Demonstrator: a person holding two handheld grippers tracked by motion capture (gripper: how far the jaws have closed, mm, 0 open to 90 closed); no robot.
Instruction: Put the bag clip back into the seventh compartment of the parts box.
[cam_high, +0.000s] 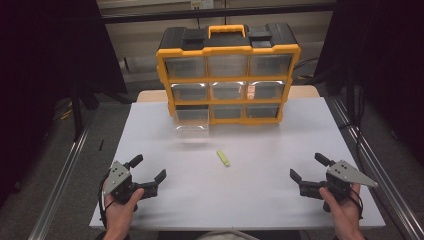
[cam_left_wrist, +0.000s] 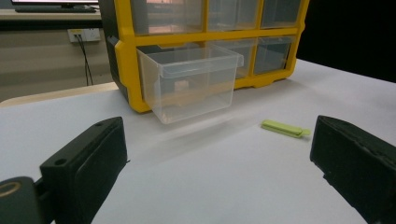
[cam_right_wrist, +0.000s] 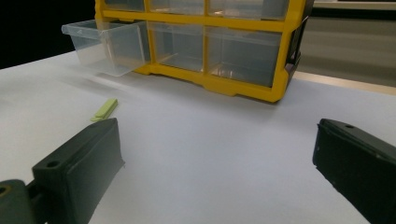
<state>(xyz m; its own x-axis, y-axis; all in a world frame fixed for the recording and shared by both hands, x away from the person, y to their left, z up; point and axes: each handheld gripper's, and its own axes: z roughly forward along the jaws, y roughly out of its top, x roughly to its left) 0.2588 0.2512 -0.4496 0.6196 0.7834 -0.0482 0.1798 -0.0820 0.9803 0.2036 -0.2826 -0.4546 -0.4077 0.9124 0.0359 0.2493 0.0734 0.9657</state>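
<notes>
High view: left gripper (cam_high: 149, 169) and right gripper (cam_high: 308, 167) rest near the green clip (cam_high: 223, 157), fingers apart, holding nothing.

The white table (cam_high: 280, 195) bears a yellow drawer cabinet (cam_high: 227, 75) and a green clip (cam_high: 223, 157).

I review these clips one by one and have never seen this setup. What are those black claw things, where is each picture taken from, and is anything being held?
A person holds a hand-operated two-jaw tool in each hand: the left gripper and the right gripper. One picture looks down from above; the other two come from cameras riding on each gripper, looking between its black jaws. On the white table stand a yellow drawer cabinet with one clear drawer pulled out, and a small green strip. Both grippers are open and empty.
</notes>
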